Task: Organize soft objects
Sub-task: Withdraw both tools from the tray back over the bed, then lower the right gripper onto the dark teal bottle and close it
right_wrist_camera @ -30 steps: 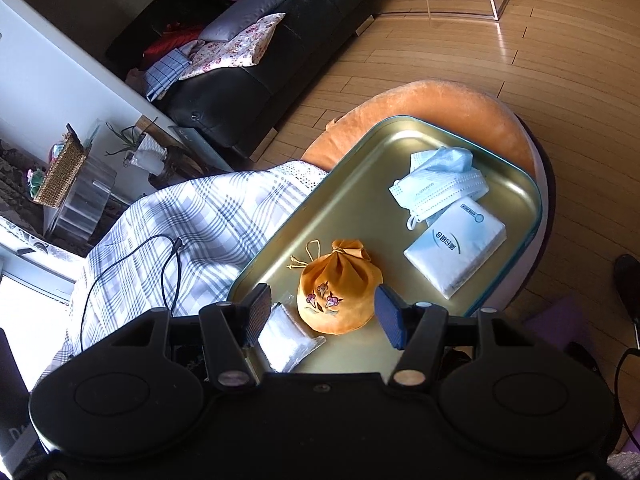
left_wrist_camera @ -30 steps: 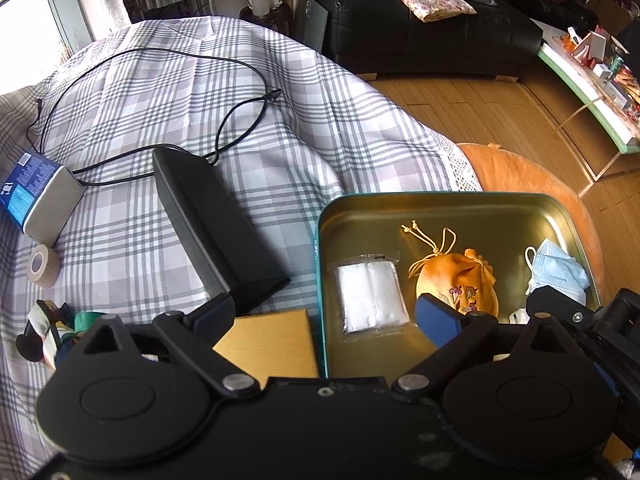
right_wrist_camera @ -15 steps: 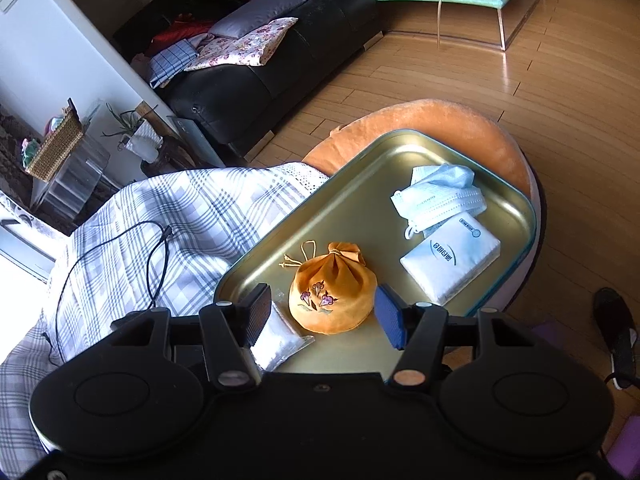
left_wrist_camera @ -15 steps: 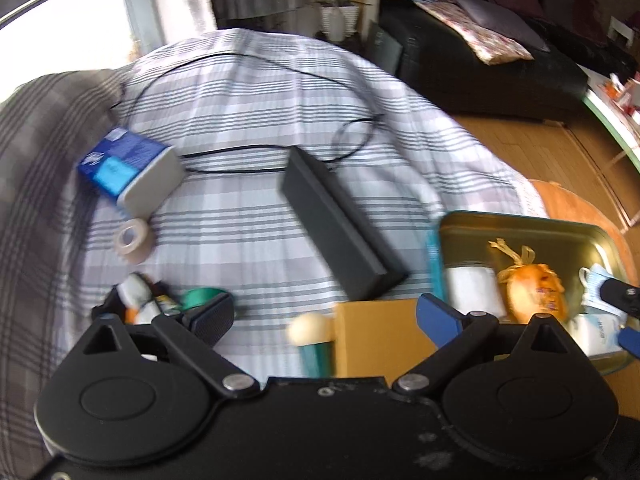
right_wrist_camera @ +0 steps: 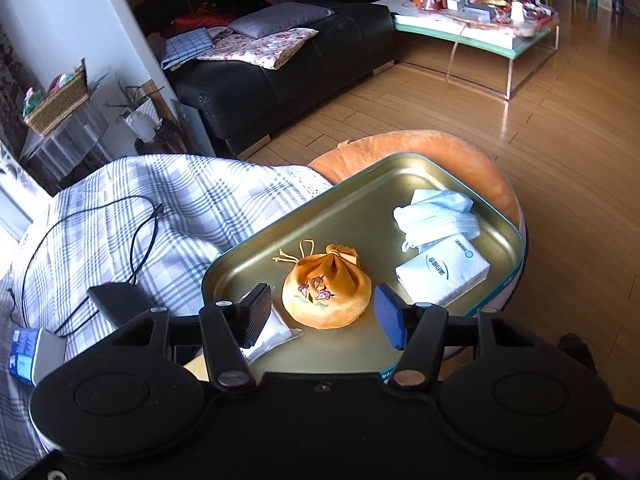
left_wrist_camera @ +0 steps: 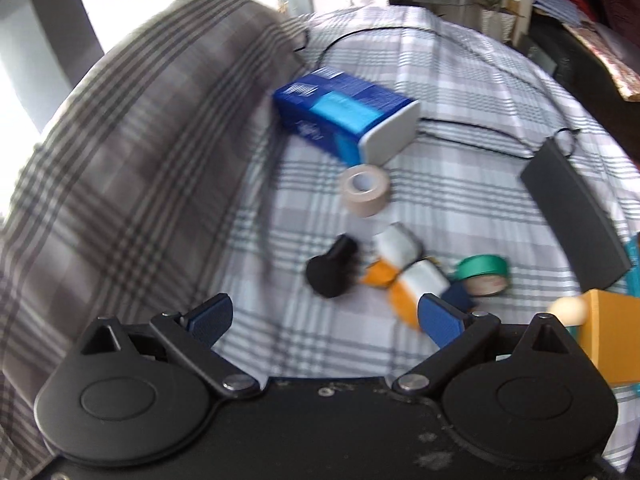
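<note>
**Both hand-held grippers spread wide and empty, soft items split between bed and tray**

Left wrist view: your left hand-held gripper (left_wrist_camera: 325, 316) has its blue-padded fingers far apart, with nothing between them and nothing touching the pads. It hangs over a plaid bedspread (left_wrist_camera: 460, 80) of soft grey-and-white checked cloth, which bunches into a rounded hump on the left. The frame is motion-blurred. Ahead lies a blue tissue pack (left_wrist_camera: 344, 120), boxy with a pale end face. Just beside it sits a beige tape roll (left_wrist_camera: 365, 190), a short cylinder lying on its side. Nearer your fingers are a small black plastic piece (left_wrist_camera: 330, 272), a white-and-orange bundle (left_wrist_camera: 408, 276) too blurred to identify, and a green tape roll (left_wrist_camera: 482, 274). A flat black rectangular case (left_wrist_camera: 576, 216) lies to the right, a thin black cable (left_wrist_camera: 472, 128) running to it.

Right wrist view: your right hand-held gripper (right_wrist_camera: 322, 316) is likewise wide apart and grips nothing. It hovers above a gold metal tray (right_wrist_camera: 360, 200) with a teal rim, resting on an orange plush cushion (right_wrist_camera: 440, 148). Between the fingers, lower down in the tray, sits an orange drawstring pouch (right_wrist_camera: 324, 292), satiny, with embroidered flowers. A clear plastic packet (right_wrist_camera: 274, 330) lies partly behind the left finger. On the tray's far right, a crumpled pale blue face mask (right_wrist_camera: 436, 214) touches a white tissue packet (right_wrist_camera: 444, 272).
</note>
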